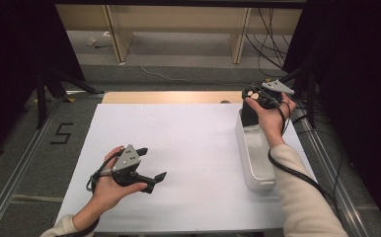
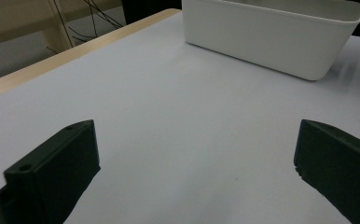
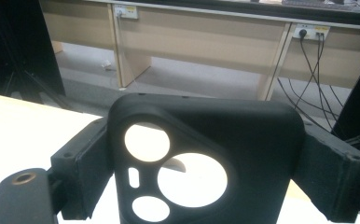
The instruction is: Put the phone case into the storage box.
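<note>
My right claw (image 1: 254,95) is clenched on the black rubbery phone case w/ round camera cutouts (image 3: 206,163), held upright right over the far end of the long white plastic bin (image 1: 254,158); bin's long axis runs near-far along the counter's right edge. Left claw (image 1: 151,165) is released, well apart.

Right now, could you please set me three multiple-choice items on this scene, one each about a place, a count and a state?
1. Where does the white bin stand?
A. on the table's right side
B. on the table's left side
C. on the floor

2. How many round openings does the black phone case have?
A. one
B. three
C. five

3. How is the left gripper?
A. shut on the case
B. shut on nothing
C. open

Key: 1 A, the high view shows it by the right edge. 2 B, the right gripper view shows three, plus a slot. 3 C, its jaws stand wide apart over the bare table.
</note>
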Demonstrator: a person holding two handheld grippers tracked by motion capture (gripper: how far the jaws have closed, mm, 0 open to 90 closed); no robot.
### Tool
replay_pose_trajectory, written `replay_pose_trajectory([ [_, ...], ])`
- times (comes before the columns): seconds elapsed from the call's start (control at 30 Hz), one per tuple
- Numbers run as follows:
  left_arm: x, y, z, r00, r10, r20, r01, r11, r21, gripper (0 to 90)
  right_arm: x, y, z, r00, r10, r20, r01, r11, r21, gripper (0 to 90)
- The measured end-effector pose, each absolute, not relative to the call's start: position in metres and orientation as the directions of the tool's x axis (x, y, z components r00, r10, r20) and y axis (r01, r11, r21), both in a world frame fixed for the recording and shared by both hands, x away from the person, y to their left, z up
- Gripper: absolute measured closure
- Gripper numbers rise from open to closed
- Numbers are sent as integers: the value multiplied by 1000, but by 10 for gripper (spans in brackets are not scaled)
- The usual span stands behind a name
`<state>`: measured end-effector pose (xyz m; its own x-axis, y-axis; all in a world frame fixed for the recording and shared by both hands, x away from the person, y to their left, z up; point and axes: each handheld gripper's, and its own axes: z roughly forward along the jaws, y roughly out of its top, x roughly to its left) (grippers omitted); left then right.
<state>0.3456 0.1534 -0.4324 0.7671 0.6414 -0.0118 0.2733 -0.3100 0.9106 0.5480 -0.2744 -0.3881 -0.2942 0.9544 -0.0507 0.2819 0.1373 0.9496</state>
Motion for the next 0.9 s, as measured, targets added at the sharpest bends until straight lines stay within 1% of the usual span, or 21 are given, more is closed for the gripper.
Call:
replay_pose_trajectory([
  [0.13,346,153,-432,767,642,-14,275,-308,911,0,549,-272,-390,-302,951,-66,294,159,942,146],
  [0.9,345,153,-432,770,638,-13,274,-311,910,0,553,-273,-399,-312,949,-51,352,165,921,140],
])
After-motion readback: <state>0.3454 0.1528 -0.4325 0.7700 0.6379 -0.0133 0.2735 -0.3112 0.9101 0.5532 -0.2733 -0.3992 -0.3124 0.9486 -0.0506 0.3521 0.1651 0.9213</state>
